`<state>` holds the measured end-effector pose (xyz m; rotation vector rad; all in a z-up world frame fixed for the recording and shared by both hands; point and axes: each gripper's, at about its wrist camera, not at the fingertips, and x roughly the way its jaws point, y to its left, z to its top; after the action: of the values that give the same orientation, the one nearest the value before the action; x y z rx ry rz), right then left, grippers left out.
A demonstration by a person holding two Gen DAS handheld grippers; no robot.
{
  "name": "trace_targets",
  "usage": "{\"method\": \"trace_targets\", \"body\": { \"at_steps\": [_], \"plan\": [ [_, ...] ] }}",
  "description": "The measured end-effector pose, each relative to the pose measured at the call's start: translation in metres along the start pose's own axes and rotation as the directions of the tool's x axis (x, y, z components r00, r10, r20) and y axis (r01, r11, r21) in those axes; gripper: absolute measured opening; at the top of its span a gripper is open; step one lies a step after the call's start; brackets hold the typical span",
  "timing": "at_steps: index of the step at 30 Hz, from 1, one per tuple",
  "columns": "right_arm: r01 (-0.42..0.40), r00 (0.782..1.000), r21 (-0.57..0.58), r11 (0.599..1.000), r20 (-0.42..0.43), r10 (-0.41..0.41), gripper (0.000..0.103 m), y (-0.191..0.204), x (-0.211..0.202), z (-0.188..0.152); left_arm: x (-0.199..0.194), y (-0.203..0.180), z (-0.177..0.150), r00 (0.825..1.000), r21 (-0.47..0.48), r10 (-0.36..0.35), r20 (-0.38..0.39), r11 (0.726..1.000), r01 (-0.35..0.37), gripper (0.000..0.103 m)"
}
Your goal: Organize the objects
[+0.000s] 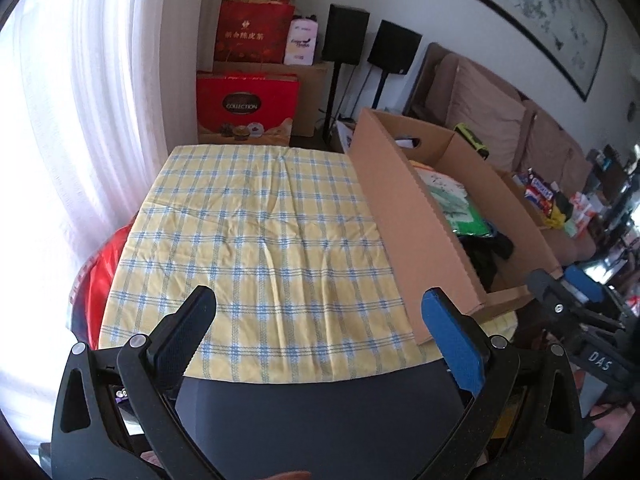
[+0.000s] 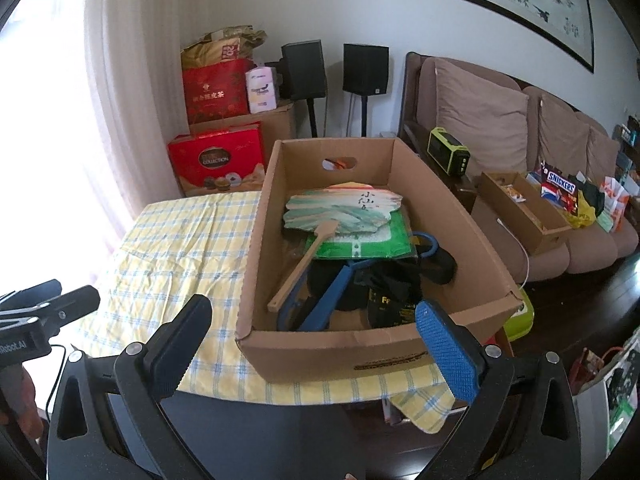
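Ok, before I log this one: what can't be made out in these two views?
- Left wrist: most of the cardboard box contents, screened by its near wall.
- Right wrist: items under the paper fan and green sheet; the dark heap is unidentifiable.
- Both: small goods on the sofa, too small.

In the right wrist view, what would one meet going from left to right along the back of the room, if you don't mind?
Red gift box → two black speakers → green radio → small cardboard box → Snickers pack.
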<state>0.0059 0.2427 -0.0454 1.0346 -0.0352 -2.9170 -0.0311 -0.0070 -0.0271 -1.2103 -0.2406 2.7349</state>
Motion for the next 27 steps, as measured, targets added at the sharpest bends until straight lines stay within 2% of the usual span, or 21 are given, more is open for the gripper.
{"method": "trace_targets", "body": {
  "at_steps": [10, 27],
  "plan": [
    [0.015, 1.0, -0.012, 1.0, 0.009, -0.015, 0.103, 0.003, -0.008, -0.005, -0.01, -0.007, -0.006, 0.999, 0.038, 0.046, 0.03, 0.998, -0.047, 0.103],
    [0.007, 1.0, -0.029, 1.0, 0.003, -0.007, 0.103, 0.008, -0.012, -0.007, -0.014, -0.007, -0.011, 0.997, 0.053, 0.065, 0.048, 0.996, -0.067, 0.103]
  ]
}}
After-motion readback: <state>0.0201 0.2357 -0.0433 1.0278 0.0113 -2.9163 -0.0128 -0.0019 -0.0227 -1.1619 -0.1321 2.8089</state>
